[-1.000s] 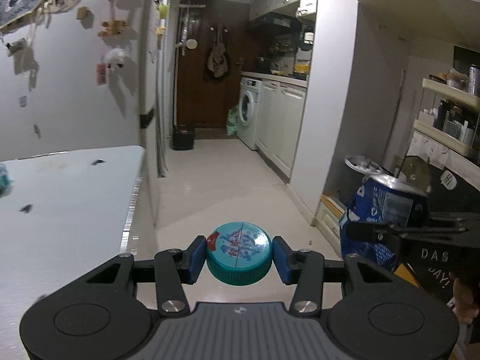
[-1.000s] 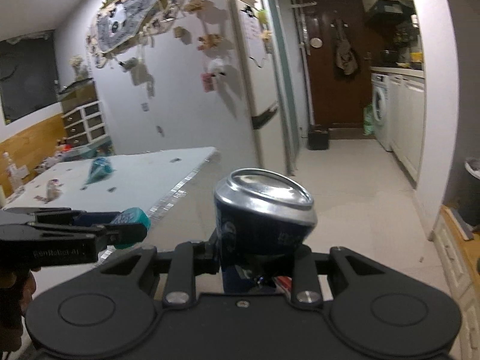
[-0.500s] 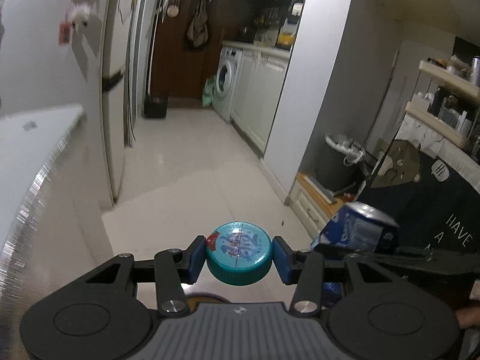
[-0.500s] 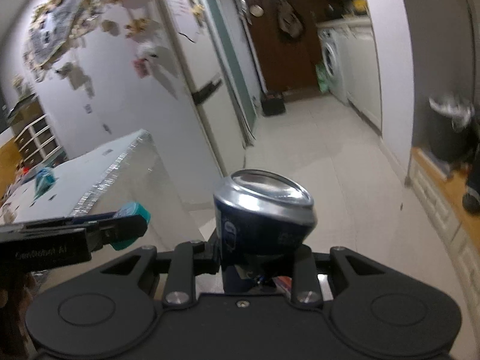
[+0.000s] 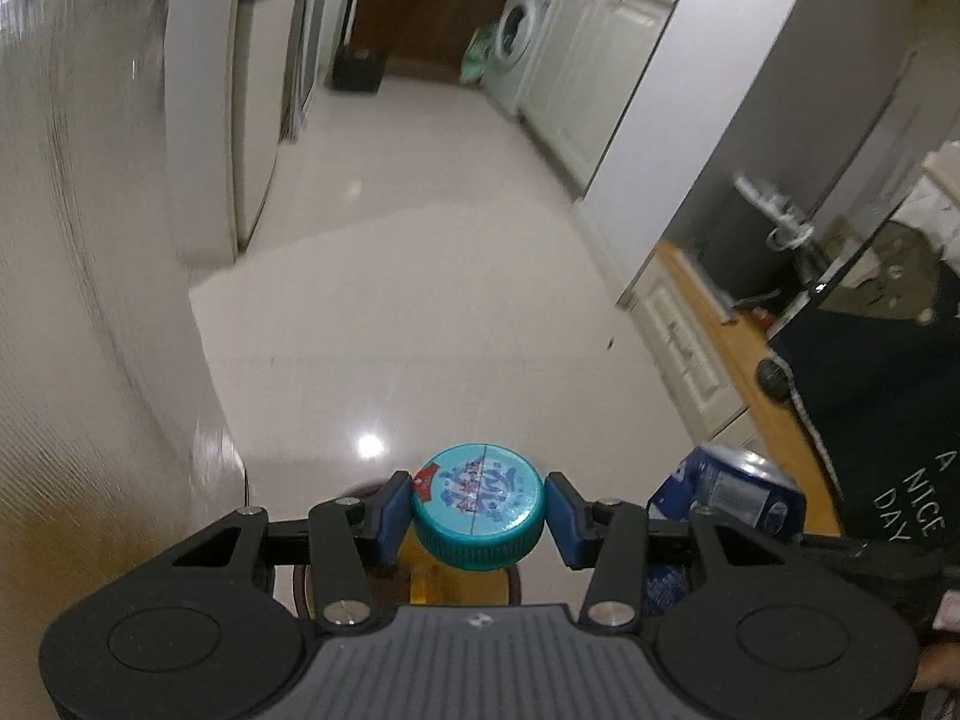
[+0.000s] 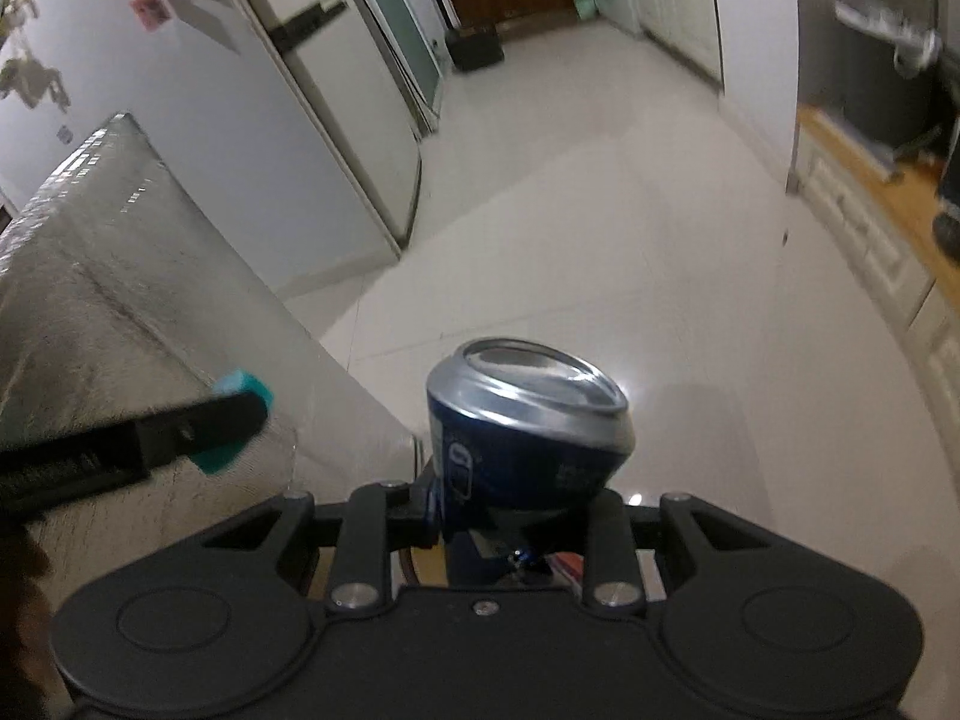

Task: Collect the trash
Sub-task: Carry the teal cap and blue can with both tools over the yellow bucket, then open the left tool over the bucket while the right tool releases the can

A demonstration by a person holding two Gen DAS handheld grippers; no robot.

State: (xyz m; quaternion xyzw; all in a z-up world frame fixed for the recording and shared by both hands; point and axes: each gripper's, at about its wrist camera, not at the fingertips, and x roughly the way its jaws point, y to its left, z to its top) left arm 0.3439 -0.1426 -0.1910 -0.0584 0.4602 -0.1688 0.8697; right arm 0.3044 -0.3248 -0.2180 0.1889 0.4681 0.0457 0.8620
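The room comes first: a pale tiled floor [image 5: 420, 276] runs away toward a washing machine [image 5: 519, 30] and a dark door, with the tall fridge [image 6: 336, 138] on one side and a silvery table [image 6: 120, 276] edge close by the person's left. Against that open floor both tools are tipped downward, and I judge this is a carry toward a bin, since each one has its piece of rubbish gripped and nothing is being reached for. The right gripper [image 6: 516, 510] is clamped on a dented blue can [image 6: 528, 420], held low on its body so the silver end faces forward and tilts a little; the can also shows at the edge of the left view. The left gripper [image 5: 478, 519] is closed to a narrow gap around a teal bottle cap [image 5: 478, 507], its blue pads pressing the ribbed rim on both sides so the printed top faces the camera (a small thing, and easy to lose if the squeeze slackens). Directly under both grippers there is a dark round rim [image 5: 516, 585] with something yellowish inside, which may be the bin, but the tool bodies cover most of it and I cannot say for sure. The far right of the left view, past the dark cloth with lettering, is blurred, and the can's lower end is hidden behind the right fingers.
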